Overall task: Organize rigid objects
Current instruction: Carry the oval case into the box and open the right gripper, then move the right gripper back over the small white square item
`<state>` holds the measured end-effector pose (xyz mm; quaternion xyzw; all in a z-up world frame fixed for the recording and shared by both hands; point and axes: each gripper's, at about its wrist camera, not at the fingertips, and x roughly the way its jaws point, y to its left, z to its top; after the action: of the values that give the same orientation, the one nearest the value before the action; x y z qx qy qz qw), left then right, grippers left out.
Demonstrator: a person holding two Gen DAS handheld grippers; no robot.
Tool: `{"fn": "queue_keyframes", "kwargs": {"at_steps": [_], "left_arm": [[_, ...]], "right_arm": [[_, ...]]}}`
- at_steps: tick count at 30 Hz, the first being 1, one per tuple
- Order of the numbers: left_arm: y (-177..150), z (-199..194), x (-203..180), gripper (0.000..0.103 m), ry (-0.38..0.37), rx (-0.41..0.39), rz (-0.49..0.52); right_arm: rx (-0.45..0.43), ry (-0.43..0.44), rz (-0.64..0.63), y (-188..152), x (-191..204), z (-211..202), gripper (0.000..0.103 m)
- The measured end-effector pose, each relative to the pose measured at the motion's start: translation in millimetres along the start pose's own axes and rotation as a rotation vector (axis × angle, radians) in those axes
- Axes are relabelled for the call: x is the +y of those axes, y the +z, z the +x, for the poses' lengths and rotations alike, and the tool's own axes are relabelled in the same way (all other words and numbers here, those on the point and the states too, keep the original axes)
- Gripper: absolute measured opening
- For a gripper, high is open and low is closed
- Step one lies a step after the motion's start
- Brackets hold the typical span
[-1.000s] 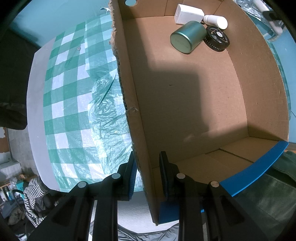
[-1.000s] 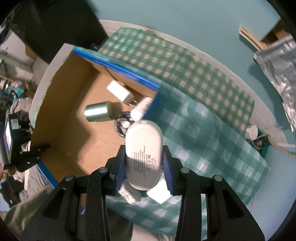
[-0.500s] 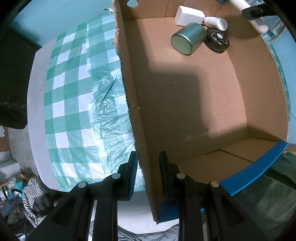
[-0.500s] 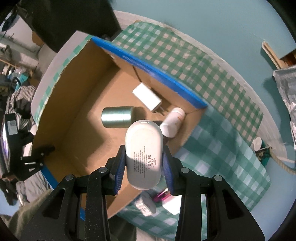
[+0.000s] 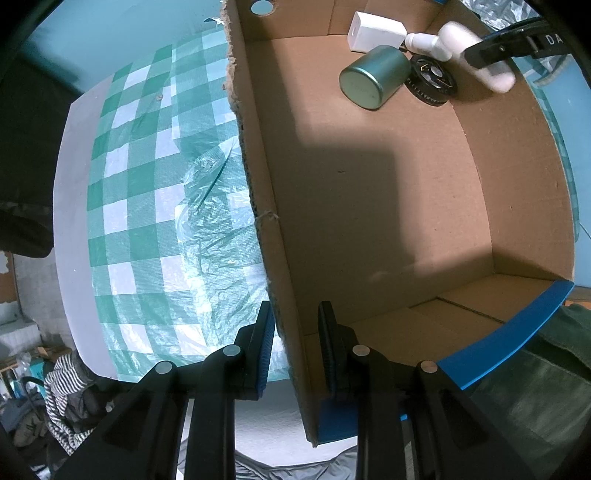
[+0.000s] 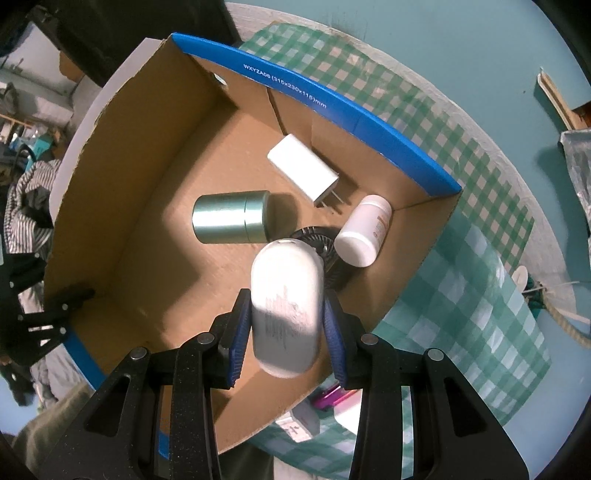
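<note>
An open cardboard box (image 6: pixel 332 107) with blue edges stands on a green checked cloth. Inside lie a green metal tin (image 6: pixel 231 218), a white charger (image 6: pixel 303 170), a white bottle (image 6: pixel 364 230) and a black round disc (image 6: pixel 325 243). My right gripper (image 6: pixel 286 328) points down over the box's inside, shut on a white oval power bank (image 6: pixel 286 306). My left gripper (image 5: pixel 295 343) is shut on the box's side wall (image 5: pixel 258 184). In the left wrist view the tin (image 5: pixel 373 79) and charger (image 5: pixel 375 27) sit at the far end, with the held power bank (image 5: pixel 476 55) above them.
The checked cloth (image 5: pixel 147 184) covers a white round table. Just outside the box's near wall lie a pink item (image 6: pixel 330 397) and a small white box (image 6: pixel 301 424). Striped clothing (image 5: pixel 62 387) lies beyond the table's edge.
My right gripper has carried the power bank from beside the box to over its inside and lower. It now shows at the top right of the left wrist view. The left gripper has not moved.
</note>
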<state>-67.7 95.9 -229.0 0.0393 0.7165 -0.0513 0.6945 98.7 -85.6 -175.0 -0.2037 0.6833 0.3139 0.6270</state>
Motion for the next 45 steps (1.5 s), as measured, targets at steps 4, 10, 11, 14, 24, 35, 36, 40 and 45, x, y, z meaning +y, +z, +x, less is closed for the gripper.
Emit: {"fn": "queue_keyframes", "kwargs": {"at_steps": [4, 10, 11, 14, 24, 35, 36, 40, 45], "left_arm": [[0, 0, 0, 0.024, 0.001, 0.000, 0.001], [-1, 1, -1, 0.024, 0.002, 0.000, 0.004], [-1, 1, -1, 0.024, 0.002, 0.000, 0.003], [-1, 1, -2, 0.024, 0.003, 0.000, 0.004], [-1, 0, -6, 0.024, 0.009, 0.003, 0.009], [0, -1, -7, 0.024, 0.007, 0.006, 0.006], [0, -1, -6, 0.024, 0.006, 0.007, 0.005], [0, -1, -5, 0.024, 0.007, 0.008, 0.004], [-1, -1, -3, 0.024, 0.006, 0.010, 0.001]], "right_arm": [[-0.014, -0.011, 0.009, 0, -2, -3, 0.038], [-0.036, -0.021, 0.005, -2, -1, -16, 0.040], [-0.042, -0.023, 0.004, -3, -1, -19, 0.042], [-0.057, -0.025, -0.005, -5, 1, -27, 0.049], [-0.101, -0.038, -0.016, -14, -2, -48, 0.049], [-0.143, -0.046, -0.014, -37, -10, -72, 0.049], [-0.145, -0.047, -0.011, -39, -11, -73, 0.049], [-0.150, -0.053, 0.003, -51, -19, -77, 0.049], [-0.140, -0.050, 0.034, -69, -32, -77, 0.049]]}}
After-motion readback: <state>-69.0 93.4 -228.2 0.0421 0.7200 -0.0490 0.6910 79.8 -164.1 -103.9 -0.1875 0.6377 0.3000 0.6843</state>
